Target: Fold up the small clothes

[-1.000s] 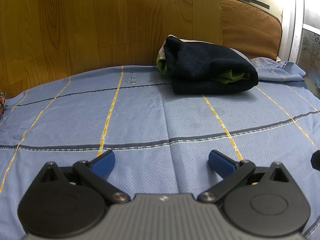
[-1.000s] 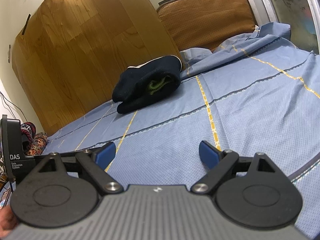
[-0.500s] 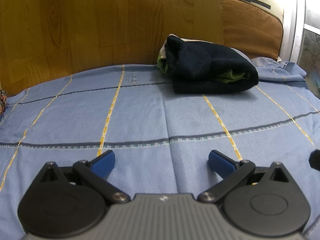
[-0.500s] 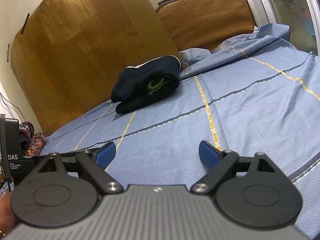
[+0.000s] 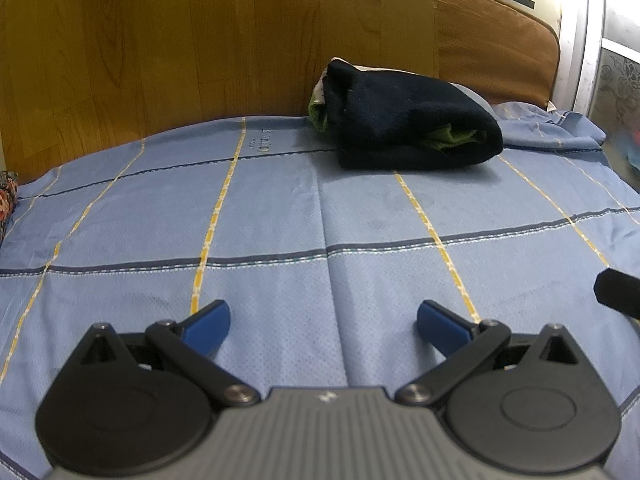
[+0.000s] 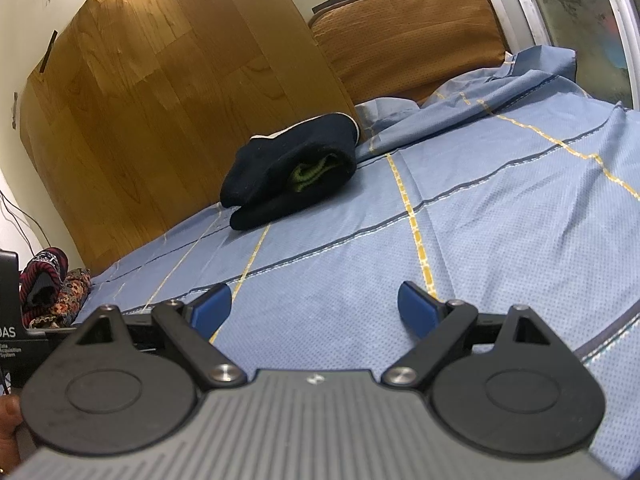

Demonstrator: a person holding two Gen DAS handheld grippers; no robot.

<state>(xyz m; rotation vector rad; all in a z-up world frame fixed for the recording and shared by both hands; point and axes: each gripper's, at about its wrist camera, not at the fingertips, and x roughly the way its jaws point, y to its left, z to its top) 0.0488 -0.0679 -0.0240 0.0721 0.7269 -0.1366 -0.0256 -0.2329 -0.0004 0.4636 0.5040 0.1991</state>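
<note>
Left wrist view: dark bundle of clothes (image 5: 412, 128) lies at the far edge of the blue bedsheet (image 5: 320, 216), at about 1 o'clock from the left tongs (image 5: 322, 322). It is navy with a strip of green showing in its fold and a pale edge on top. It looks already doubled over on itself; whether that is a finished fold cannot be confirmed from here.

Right wrist view: same bundle (image 6: 292, 172) sits at about 11 o'clock from the right tongs (image 6: 314, 310), close against the wooden panel (image 6: 160, 100) and near the brown cushion (image 6: 408, 36).

Tongs: both pairs are spread wide and hold nothing. Each hangs low over bare sheet, well apart from the bundle. Neither touches any cloth.

Step in hand, as judged: a pause between pieces, or the approach to the bundle. No loose garment lies between or near the tongs.

Next move, as judged: either pair must travel forward across the sheet to the bundle, or a fresh piece must be fetched. Patterned fabrics (image 6: 52, 292) lie off the sheet at 9 o'clock in the right view; their role cannot be told. A soft, thick bundle may sag or unroll if pinched by one layer only.
</note>
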